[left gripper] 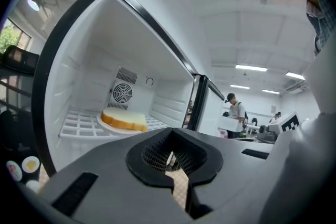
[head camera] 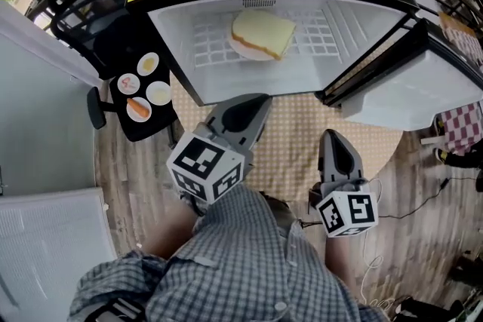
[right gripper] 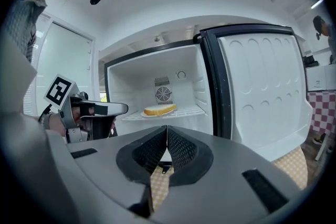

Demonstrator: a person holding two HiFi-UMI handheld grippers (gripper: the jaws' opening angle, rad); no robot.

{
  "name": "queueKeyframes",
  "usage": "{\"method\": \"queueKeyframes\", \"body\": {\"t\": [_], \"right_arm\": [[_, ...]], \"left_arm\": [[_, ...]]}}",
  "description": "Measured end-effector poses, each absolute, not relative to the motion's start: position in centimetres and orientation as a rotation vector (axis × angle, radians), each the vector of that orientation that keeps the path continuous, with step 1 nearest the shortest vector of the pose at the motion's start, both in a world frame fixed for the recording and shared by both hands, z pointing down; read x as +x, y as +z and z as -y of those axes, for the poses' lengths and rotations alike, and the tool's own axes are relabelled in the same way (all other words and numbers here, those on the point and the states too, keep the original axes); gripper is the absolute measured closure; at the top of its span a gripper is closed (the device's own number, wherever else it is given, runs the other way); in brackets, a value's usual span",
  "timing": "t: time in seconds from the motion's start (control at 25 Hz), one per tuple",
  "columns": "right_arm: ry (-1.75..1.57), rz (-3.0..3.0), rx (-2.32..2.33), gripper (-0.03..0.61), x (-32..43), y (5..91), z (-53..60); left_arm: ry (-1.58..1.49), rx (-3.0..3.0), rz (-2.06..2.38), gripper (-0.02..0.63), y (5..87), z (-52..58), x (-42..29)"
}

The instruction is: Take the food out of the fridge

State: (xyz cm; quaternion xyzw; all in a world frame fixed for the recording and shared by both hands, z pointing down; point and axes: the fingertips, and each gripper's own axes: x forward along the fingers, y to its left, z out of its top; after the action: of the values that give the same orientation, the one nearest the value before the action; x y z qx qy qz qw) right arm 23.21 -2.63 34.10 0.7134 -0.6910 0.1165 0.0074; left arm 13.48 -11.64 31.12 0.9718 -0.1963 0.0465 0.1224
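Observation:
A thick slice of bread (head camera: 264, 32) lies on a white plate (head camera: 240, 49) on the wire shelf of the open small fridge (head camera: 181, 49). The left gripper view shows the bread (left gripper: 124, 119) ahead and to the left; the right gripper view shows the bread (right gripper: 160, 109) farther off, straight ahead. My left gripper (head camera: 259, 100) is shut and empty, its tip just outside the fridge's front edge below the bread. My right gripper (head camera: 333, 136) is also shut and empty, lower and to the right, near the hinge side. In their own views both the left gripper (left gripper: 169, 153) and the right gripper (right gripper: 167, 132) have their jaws together.
The fridge door (head camera: 423, 87) stands swung open to the right. A black tray (head camera: 143, 117) with several small dishes of food sits left of the fridge. A beige patterned mat (head camera: 294, 136) lies under the grippers. A person (left gripper: 234, 113) stands far behind the door.

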Motion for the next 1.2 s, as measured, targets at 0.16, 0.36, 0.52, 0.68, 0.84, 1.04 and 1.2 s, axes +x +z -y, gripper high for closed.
{"method": "queueKeyframes", "body": {"t": [0.16,0.36,0.52,0.68,0.84,1.04,1.2], "right_arm": [[0.349,2.234,2.127,0.568,23.5,34.0,3.6],[0.325,2.319,1.993,0.568,23.4,34.1,4.6],[0.313,2.373,1.916,0.568,22.8,34.1,5.5],[0.308,2.417,1.879,0.568,22.6,34.0,6.4],[0.316,2.457,1.858,0.568,22.3,33.7,7.4],[0.304,2.479,1.81,0.568,22.2,33.7,7.8],[0.318,2.485,1.796,0.568,22.4,34.0,7.9]], "left_arm": [[0.09,2.807,0.687,0.611,30.7,12.1,13.4],[0.067,2.796,0.801,0.611,30.4,11.9,13.3],[0.006,2.735,0.942,0.611,30.3,12.6,12.5],[-0.045,2.656,1.012,0.611,30.9,13.2,12.0],[-0.101,2.577,0.995,0.611,31.4,13.9,12.3],[-0.2,2.423,0.967,0.611,32.2,15.6,12.7],[-0.247,2.319,0.945,0.611,32.9,16.9,13.3]]}}
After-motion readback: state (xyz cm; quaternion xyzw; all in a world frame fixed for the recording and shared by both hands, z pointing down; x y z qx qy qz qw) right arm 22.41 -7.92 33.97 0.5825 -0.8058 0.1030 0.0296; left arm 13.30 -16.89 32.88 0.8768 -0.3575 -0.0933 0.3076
